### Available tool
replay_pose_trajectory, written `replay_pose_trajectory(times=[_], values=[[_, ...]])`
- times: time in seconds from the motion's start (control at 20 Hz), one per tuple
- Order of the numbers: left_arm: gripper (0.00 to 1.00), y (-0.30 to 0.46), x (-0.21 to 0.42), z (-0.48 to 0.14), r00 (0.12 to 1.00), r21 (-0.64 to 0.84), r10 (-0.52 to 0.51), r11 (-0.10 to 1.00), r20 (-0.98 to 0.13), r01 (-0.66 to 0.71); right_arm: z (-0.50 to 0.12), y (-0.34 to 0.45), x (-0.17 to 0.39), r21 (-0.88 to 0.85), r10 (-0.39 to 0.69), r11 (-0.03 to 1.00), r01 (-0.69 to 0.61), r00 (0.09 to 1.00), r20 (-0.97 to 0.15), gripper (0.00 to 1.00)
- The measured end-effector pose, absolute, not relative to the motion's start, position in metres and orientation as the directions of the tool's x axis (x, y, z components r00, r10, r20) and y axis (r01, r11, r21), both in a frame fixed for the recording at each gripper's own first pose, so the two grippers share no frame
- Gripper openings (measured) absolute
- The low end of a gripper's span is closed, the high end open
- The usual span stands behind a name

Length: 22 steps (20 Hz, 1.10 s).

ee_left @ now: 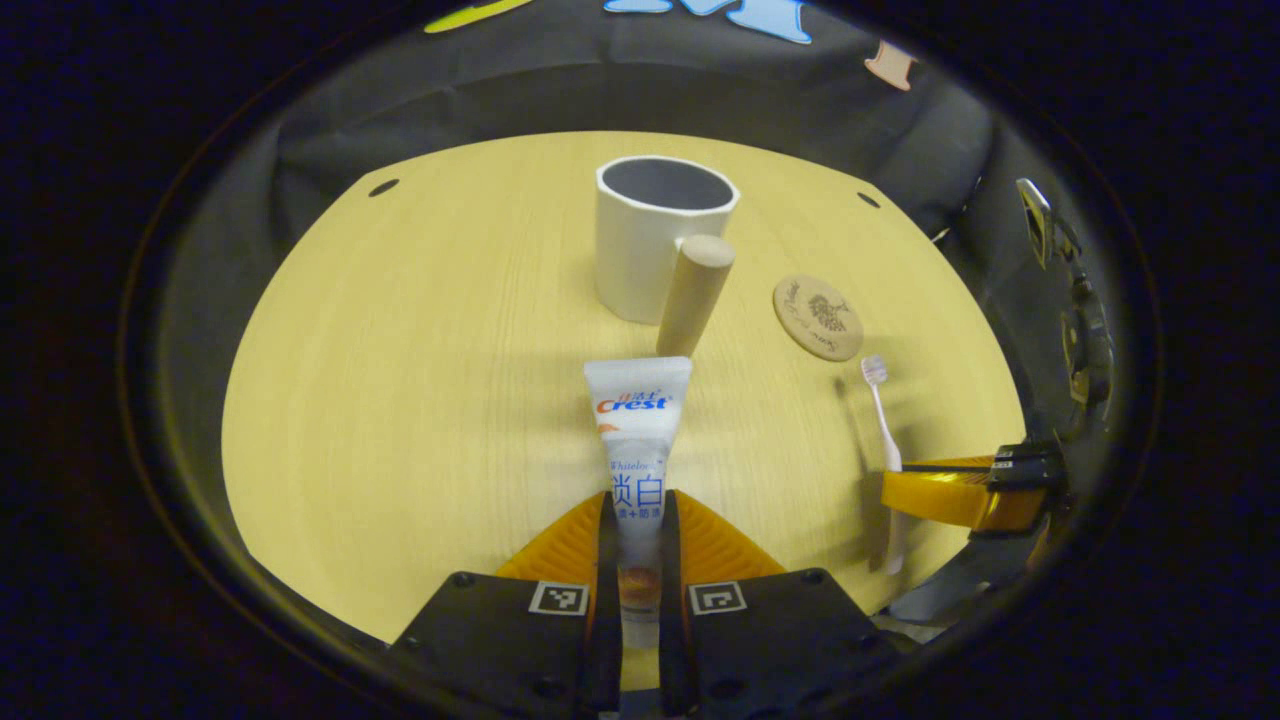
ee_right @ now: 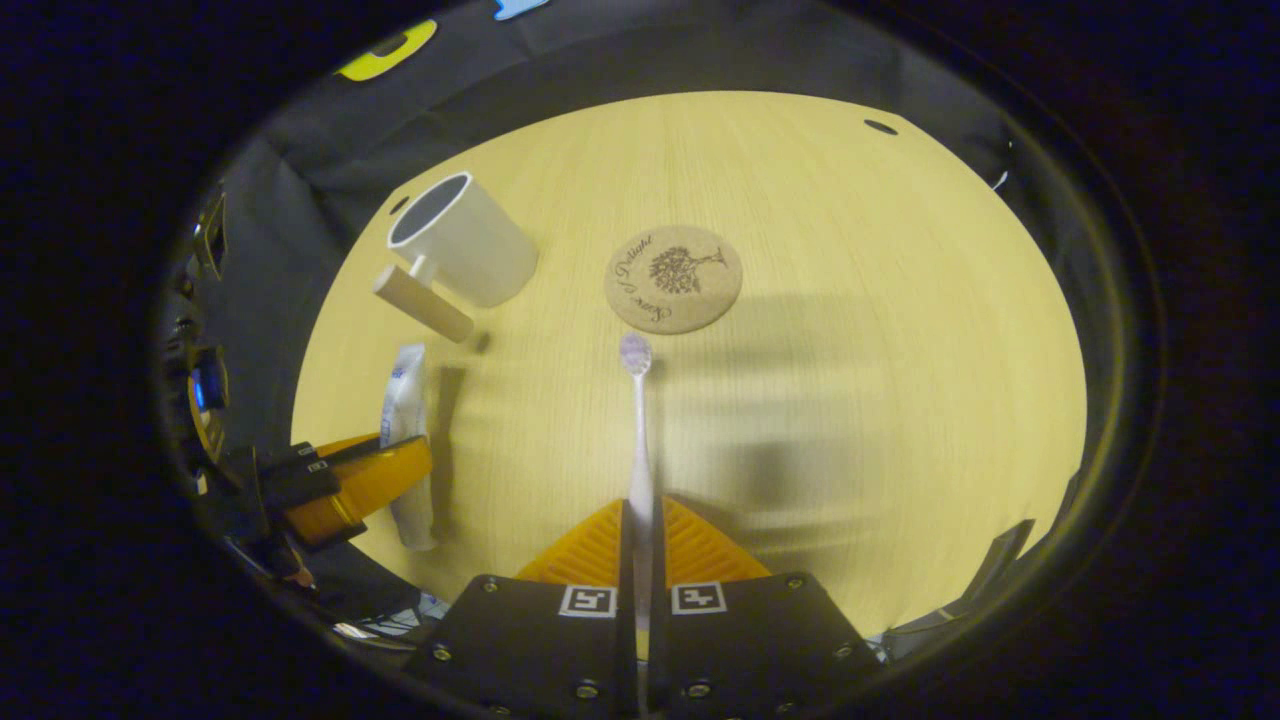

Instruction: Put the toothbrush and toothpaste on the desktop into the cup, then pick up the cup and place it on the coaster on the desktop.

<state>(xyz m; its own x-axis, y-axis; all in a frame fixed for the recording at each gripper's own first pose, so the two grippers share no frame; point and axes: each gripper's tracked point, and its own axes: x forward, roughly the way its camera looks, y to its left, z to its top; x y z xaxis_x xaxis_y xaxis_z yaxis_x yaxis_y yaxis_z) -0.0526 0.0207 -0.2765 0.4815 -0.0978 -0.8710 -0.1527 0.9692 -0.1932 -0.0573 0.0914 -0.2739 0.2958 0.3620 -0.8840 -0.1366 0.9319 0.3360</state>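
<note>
My left gripper (ee_left: pixel 636 510) is shut on a white toothpaste tube (ee_left: pixel 638 420), which points toward the white cup (ee_left: pixel 655 235) with its wooden handle (ee_left: pixel 694 292). The cup stands upright and looks empty. A round cork coaster (ee_left: pixel 818 317) lies to the cup's right. In the right gripper view, my right gripper (ee_right: pixel 640 515) is shut on a white toothbrush (ee_right: pixel 639 430), bristle head forward, just short of the coaster (ee_right: pixel 673 278). The cup (ee_right: pixel 462 240) sits at the left there, with the toothpaste (ee_right: pixel 402 400) and the left gripper (ee_right: pixel 375 478) below it. The toothbrush (ee_left: pixel 884 425) and right gripper (ee_left: pixel 950 490) also appear in the left gripper view.
A round light wooden tabletop (ee_left: pixel 400 380) carries everything, with dark cloth walls behind it. Small dark holes (ee_left: pixel 383 187) mark the table near its far edge. Bare wood spreads right of the coaster (ee_right: pixel 900 350) in the right gripper view.
</note>
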Motion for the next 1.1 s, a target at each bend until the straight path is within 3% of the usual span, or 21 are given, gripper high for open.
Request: replay_pose_trajectory(times=[0.45,0.8,1.1], values=[[0.22,0.056,-0.034,-0.223,0.651,-0.221,-0.028,0.951,-0.759,-0.217,-0.228,0.100,-0.030,0.451,0.469,0.880,-0.150,0.435,-0.769,0.06],[0.22,0.084,0.001,-0.146,0.817,-0.258,0.052,0.936,-0.574,-0.241,-0.173,0.093,0.003,0.496,0.510,0.843,-0.209,0.606,-0.610,0.06],[0.22,0.100,0.035,-0.099,0.910,-0.305,0.092,0.924,-0.405,-0.229,-0.138,0.084,0.017,0.491,0.517,0.830,-0.266,0.696,-0.498,0.06]])
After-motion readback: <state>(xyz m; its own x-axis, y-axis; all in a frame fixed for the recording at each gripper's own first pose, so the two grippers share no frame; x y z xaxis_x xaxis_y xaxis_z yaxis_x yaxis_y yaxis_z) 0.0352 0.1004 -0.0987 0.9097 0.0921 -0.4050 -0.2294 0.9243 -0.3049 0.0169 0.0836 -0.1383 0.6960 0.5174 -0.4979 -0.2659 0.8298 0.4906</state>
